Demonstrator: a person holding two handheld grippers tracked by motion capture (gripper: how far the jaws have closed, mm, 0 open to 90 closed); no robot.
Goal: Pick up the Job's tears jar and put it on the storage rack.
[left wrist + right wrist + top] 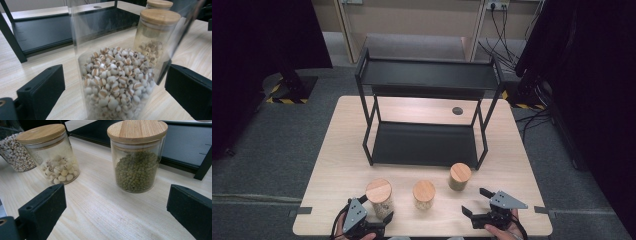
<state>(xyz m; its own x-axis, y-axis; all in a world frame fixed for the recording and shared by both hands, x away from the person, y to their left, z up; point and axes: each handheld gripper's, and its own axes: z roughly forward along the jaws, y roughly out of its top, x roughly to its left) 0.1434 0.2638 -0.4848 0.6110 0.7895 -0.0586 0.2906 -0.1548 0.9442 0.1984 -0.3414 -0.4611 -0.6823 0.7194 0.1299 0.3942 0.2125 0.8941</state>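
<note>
While the high view gives three wooden-lidded jars in a row on the pale wooden table, only the gripper views tell what they hold. Along the left gripper, its jaws spread wide, the tall jar stands between them, seemingly clear of both pads, packed halfway with pale, brown-creased grains. From above that same jar sits at the near left, just ahead of the left gripper. The right gripper also stands open and empty, and its view shows the middle jar with larger pale round seeds and the far-right jar with small green beans. All three jars stand upright, long axes vertical, lids up.

Beyond them a black two-tier metal rack stands across the middle of the table, both shelves bare; the green-bean jar stands just in front of its front right leg. A round cable hole sits in the tabletop behind the rack. Cables trail across the grey floor at the far right.
</note>
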